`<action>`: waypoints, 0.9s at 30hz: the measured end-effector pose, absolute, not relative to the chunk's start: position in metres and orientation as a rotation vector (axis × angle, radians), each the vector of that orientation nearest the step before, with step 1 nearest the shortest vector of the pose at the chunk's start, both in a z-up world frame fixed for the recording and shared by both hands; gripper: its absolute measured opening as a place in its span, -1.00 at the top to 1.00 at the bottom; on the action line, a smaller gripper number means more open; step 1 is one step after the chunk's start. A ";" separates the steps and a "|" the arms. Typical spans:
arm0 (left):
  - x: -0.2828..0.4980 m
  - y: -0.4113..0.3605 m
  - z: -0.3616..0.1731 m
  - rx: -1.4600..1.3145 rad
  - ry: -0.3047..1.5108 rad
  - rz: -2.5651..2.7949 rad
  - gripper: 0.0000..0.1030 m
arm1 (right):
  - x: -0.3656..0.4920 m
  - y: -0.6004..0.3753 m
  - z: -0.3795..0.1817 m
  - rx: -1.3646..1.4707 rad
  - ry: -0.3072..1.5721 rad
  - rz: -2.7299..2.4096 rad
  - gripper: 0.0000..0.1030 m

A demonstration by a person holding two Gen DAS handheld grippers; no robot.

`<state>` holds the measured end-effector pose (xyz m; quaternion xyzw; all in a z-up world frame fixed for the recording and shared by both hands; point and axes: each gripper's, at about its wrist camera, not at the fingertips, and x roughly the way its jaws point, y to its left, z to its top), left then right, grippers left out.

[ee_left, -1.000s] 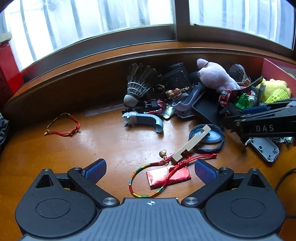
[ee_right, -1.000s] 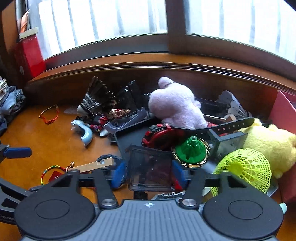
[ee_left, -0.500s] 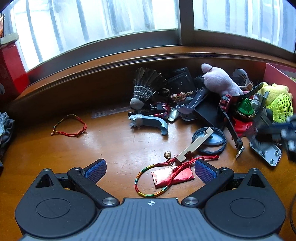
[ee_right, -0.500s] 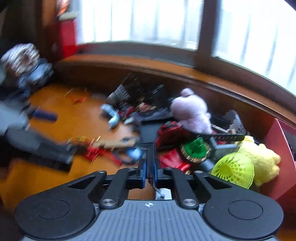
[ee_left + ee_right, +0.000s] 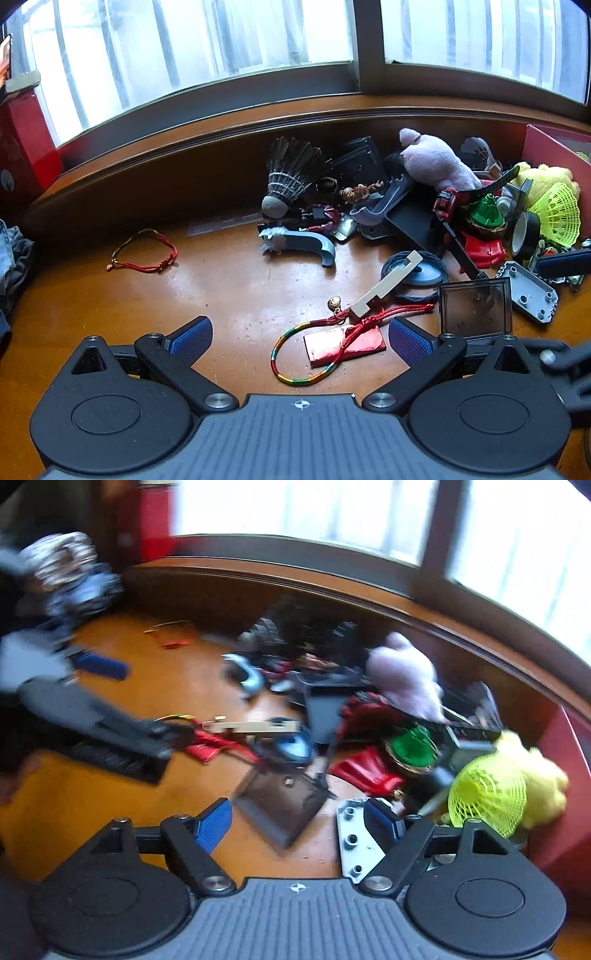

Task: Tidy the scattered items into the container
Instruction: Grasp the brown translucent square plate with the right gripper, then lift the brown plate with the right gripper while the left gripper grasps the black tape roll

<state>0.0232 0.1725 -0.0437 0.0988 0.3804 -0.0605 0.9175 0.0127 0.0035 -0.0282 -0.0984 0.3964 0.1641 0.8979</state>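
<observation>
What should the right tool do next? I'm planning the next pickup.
Probably ease forward and down so the open right tool straddles the smoky clear box. That box lies loose on the wooden table just ahead of its fingers, outside the red container, and nothing is held.

We're looking across a glossy orange-brown wooden tabletop (image 5: 229, 280), scuffed and speckled, catching pale reflections from above. Behind it we have a dark wooden sill (image 5: 221, 147) with moulded edges curving along the back. Over that, a wide window (image 5: 207, 48) pours in bright, washed-out daylight, and we can make out faint vertical bars beyond the glass. A dark frame post (image 5: 367, 40) splits the panes. Off to the far left, we see a red box (image 5: 22, 147) standing against the sill, and a bundle of grey-blue cloth (image 5: 13, 254) at the tabletop's edge.
</observation>
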 end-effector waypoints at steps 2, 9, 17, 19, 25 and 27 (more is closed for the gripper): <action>0.023 0.174 -0.044 0.200 0.782 -0.121 -0.99 | 0.021 0.002 -0.031 -0.138 0.853 0.324 -0.56; 0.026 0.193 -0.045 0.166 0.773 -0.074 -0.99 | 0.041 -0.001 -0.040 0.142 0.970 0.207 -0.63; 0.031 0.212 -0.048 0.137 0.778 -0.035 -0.99 | 0.053 0.022 -0.052 0.112 0.978 0.050 -0.76; 0.033 0.213 -0.050 0.135 0.783 -0.039 -0.99 | 0.052 0.030 -0.056 0.017 0.957 0.031 -0.66; 0.035 0.210 -0.049 0.156 0.775 -0.057 -0.99 | 0.049 0.015 -0.050 -0.001 0.926 0.053 -0.44; 0.034 0.209 -0.048 0.165 0.771 -0.062 -0.99 | 0.044 0.006 -0.046 0.022 0.908 0.075 -0.44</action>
